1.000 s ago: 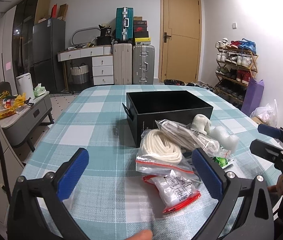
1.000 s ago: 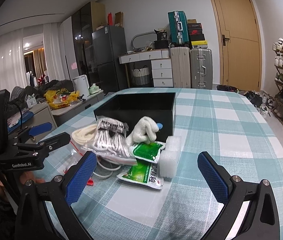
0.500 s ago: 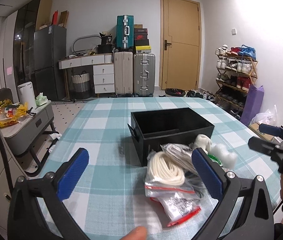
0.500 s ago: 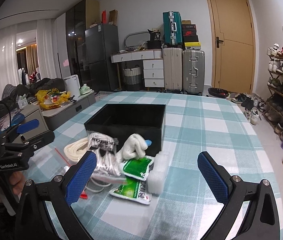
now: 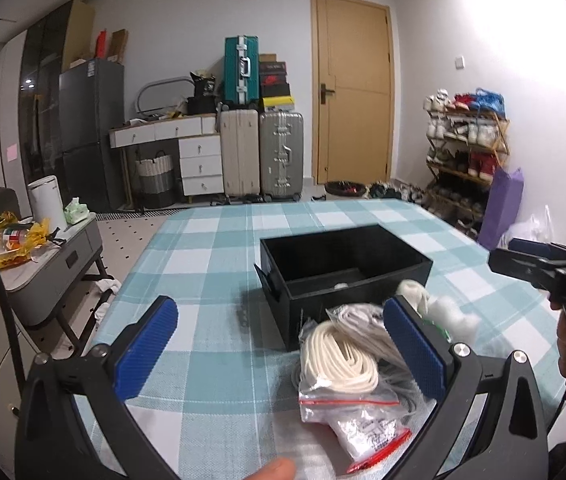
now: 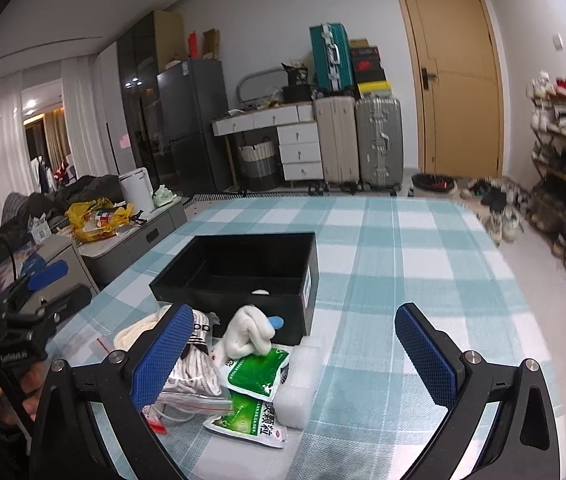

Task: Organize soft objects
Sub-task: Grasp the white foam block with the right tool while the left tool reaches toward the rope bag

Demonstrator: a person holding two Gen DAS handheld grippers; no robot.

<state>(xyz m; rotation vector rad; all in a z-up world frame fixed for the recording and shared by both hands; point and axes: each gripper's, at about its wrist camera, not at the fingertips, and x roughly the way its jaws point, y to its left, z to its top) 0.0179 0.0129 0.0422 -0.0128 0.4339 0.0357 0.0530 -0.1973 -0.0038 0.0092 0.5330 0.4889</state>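
Observation:
An open black box [image 5: 343, 264] [image 6: 243, 276] stands on the checked tablecloth. In front of it lies a pile of soft things: a bagged white rope coil [image 5: 339, 364], a bag of striped cords [image 6: 193, 364], a small bag with a red seal [image 5: 371, 436], a white glove [image 6: 249, 336], two green sachets [image 6: 257, 374] and white foam [image 6: 299, 384]. My left gripper [image 5: 279, 352] is open and empty, above the table near the rope bag. My right gripper [image 6: 295, 352] is open and empty, behind the pile.
The table [image 6: 403, 264] extends beyond and right of the box. A grey side cabinet [image 5: 55, 272] with clutter stands left of the table. Suitcases [image 5: 263, 152], a desk, a door and a shoe rack [image 5: 467, 152] line the far walls.
Both grippers have pulled back and risen, so the box and the pile sit lower and smaller in both views. Both stay open. The pile has not moved.

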